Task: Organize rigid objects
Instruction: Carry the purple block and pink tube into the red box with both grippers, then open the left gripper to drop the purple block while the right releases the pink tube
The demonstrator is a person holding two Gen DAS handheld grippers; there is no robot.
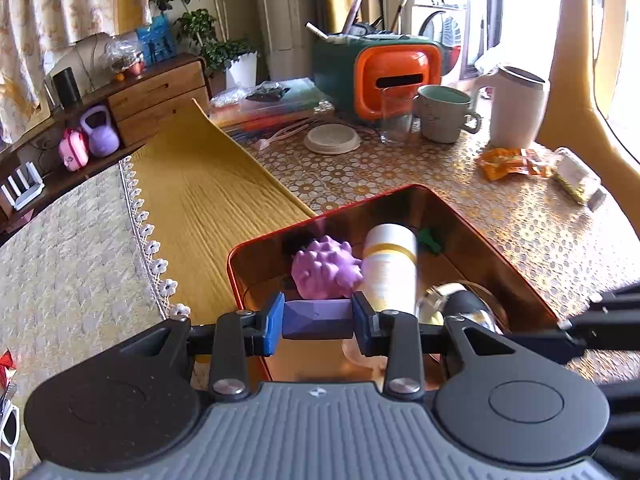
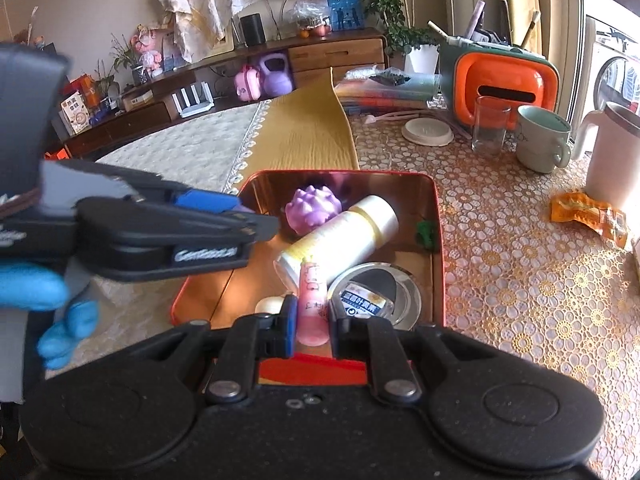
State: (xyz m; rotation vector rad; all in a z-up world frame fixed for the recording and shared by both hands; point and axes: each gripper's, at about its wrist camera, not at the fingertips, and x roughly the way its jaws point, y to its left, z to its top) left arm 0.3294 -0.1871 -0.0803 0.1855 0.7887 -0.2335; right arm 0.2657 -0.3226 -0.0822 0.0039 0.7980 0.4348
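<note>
A: What's in the red tin (image 2: 438,240)?
B: Spiky purple ball (image 2: 311,214), cream bottle (image 2: 340,236), round tin (image 2: 376,300).
A: Your tools?
B: Left tool (image 1: 318,320) pinches a purple block (image 1: 316,318) over it; right tool (image 2: 313,322) pinches a pink tube (image 2: 313,304).

Red tin (image 2: 438,240) holds spiky purple ball (image 2: 312,208) and tilted cream bottle (image 2: 340,232).

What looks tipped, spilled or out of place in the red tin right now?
Nothing spilled or damaged. In the red tin, the white bottle lies on its side, leaning across the round metal tin; the purple spiky ball sits behind it.
</note>
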